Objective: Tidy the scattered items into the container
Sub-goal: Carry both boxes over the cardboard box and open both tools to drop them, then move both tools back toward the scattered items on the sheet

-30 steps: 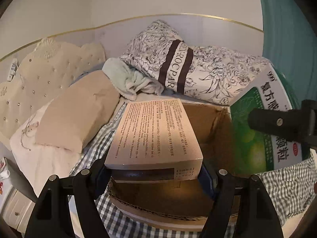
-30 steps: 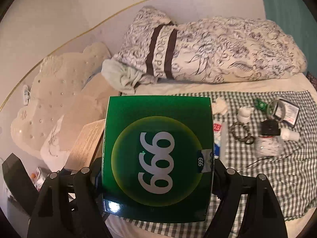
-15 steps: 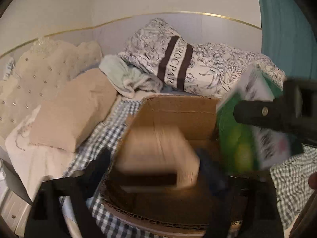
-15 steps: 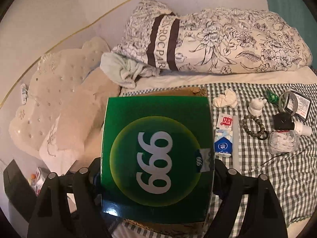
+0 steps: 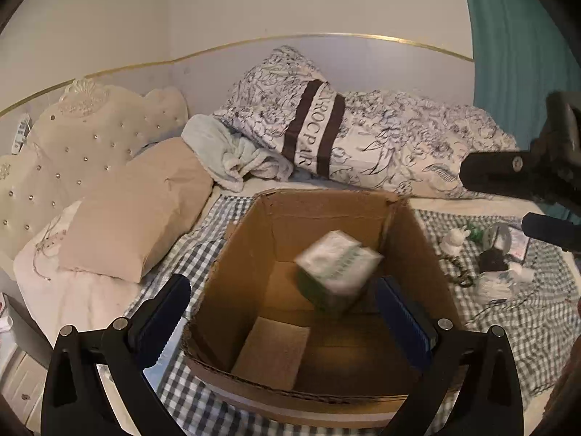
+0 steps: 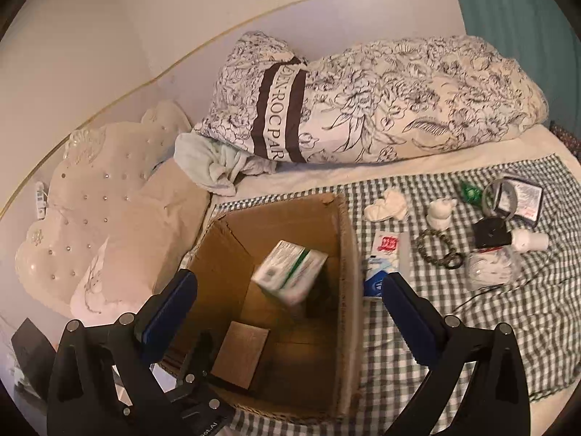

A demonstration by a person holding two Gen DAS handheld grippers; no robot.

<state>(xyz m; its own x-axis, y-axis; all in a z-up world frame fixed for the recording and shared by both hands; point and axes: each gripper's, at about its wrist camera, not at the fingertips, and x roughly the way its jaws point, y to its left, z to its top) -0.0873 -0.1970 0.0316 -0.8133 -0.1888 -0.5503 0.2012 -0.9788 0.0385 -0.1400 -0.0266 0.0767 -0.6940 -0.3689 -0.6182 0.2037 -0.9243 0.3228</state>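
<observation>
The open cardboard box (image 5: 236, 265) (image 6: 348, 254) sits on the checked cloth, right below both grippers. A tan flat box (image 5: 270, 352) (image 6: 241, 354) lies on its bottom. A green and white medicine box (image 5: 337, 269) (image 6: 290, 272) is inside it too, blurred and tilted, touching neither gripper. My left gripper (image 5: 283, 316) stands open above the box with nothing between its fingers. My right gripper (image 6: 288, 312) (image 5: 495, 200) is opening its jaws, also with nothing between them. Several small items remain on the cloth to the right: a toothpaste box (image 6: 385, 258), a bead bracelet (image 6: 435, 250), a white figurine (image 6: 441, 214).
A beige pillow (image 5: 134, 210) and a tufted headboard (image 5: 72, 138) lie left of the box. A rolled floral duvet (image 6: 381, 101) fills the back. A teal curtain (image 5: 515, 54) hangs at the right. A tape roll (image 6: 501, 200) and a white bottle (image 6: 530, 239) lie far right.
Both grippers opened and let go of their boxes. The tan box dropped to the carton's bottom. The green box left the right gripper and is tumbling inside the carton.
</observation>
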